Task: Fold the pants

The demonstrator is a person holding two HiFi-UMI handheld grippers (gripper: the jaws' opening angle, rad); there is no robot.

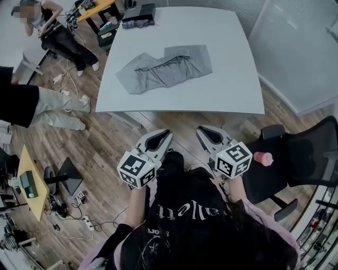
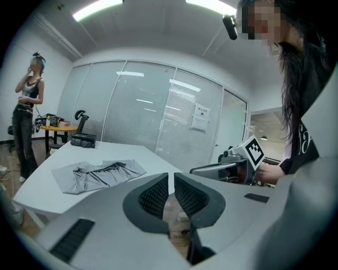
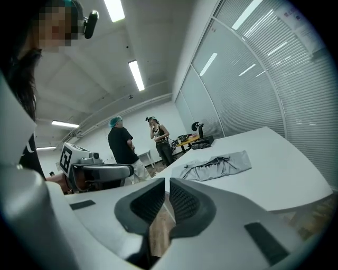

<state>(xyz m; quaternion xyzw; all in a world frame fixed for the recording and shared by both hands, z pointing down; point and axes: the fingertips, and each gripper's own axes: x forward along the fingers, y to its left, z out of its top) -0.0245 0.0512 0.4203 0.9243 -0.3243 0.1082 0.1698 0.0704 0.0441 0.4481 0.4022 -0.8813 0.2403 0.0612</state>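
Nearest the viewer, the person is holding the left tongs [image 1: 165, 133] and the right tongs [image 1: 204, 129] side by side in front of the body, over the wooden floor [image 1: 105, 142] and short of the table [image 1: 222, 31]. In the left gripper view, the left tongs [image 2: 170, 178] are standing narrow, with the ridged pads almost meeting and nothing between them. In the right gripper view, the right tongs [image 3: 166, 183] are likewise standing narrow and gripping nothing. Each pair is showing in the other's view, the right tongs [image 2: 219, 170] and the left tongs [image 3: 103, 171].

To the person's right, a black office chair [image 1: 311, 153] is standing beside the table corner.

Further out, the grey pants [image 1: 163, 67] are lying rumpled and unfolded on the white tabletop, left of its centre and well apart from both tongs. The same pants are appearing in the left gripper view [image 2: 97, 174] and in the right gripper view [image 3: 216, 166].

At the table's far edge, a dark bundle [image 1: 138, 13] is resting. Beyond the table's left side, two bystanders [image 1: 63, 37] [image 1: 31, 105] are standing on the floor.
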